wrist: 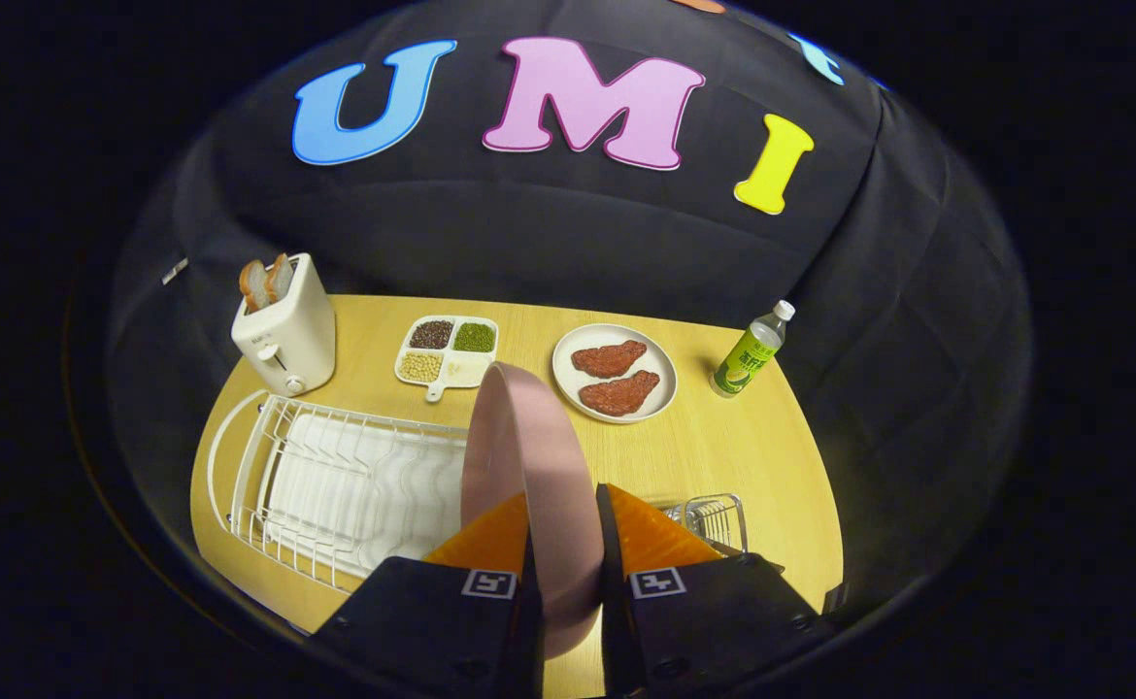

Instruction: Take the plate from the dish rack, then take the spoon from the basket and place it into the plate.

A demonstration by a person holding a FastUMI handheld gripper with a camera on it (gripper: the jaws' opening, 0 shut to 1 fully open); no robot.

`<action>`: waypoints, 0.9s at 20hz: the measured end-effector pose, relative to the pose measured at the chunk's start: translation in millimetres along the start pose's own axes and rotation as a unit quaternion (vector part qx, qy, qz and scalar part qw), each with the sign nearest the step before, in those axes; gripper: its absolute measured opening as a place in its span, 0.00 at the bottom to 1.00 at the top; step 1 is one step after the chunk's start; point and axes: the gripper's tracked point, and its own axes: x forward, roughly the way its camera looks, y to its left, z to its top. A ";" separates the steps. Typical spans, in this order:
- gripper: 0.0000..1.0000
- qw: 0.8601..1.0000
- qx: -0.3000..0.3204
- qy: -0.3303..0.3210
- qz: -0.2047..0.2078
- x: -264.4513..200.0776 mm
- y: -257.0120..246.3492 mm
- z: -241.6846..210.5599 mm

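Presently, the gripper [564, 529] was found closed on the pink plate [527, 456], both fingers [490, 544] pressing against its opposite faces with only the plate's thickness between them. The plate stood on edge, held upright between the fingers and rising ahead of them toward twelve o'clock, its lower rim dropping below the fingertips. It was clear of the dish rack [325, 485], which lay on the wooden surface [723, 456] at roughly ten o'clock from the fingers; the white wire rack sat over a white ribbed drip tray, and no dishes were seen standing in its slots. At about two o'clock, just beside the right finger, a small wire basket [716, 519] rested on the surface; its contents could not be made out, and the spoon could not be confirmed from this angle. Beyond the held plate, at one o'clock, a white plate [615, 373] carried two reddish-brown pieces of meat [617, 377]. At eleven o'clock, a white divided tray [447, 354] with a short handle held four portions of grains or beans, dark, green, pale yellow and whitish. Further toward ten o'clock, beyond the far end of the rack, a cream toaster [286, 335] stood with two slices of bread [265, 282] protruding from its top. At two o'clock, near the far edge of the surface, a green-labelled bottle [751, 354] with a white cap stood well apart from the other items.
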 end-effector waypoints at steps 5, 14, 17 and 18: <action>0.27 0.998 0.039 -0.003 0.052 -39.4 -15.4 -13.6; 0.27 0.985 0.099 0.044 0.136 -97.8 -35.8 -105.5; 0.27 0.978 0.124 0.077 0.150 -104.6 -35.1 -150.1; 0.27 0.976 0.130 0.086 0.155 -105.5 -34.0 -163.4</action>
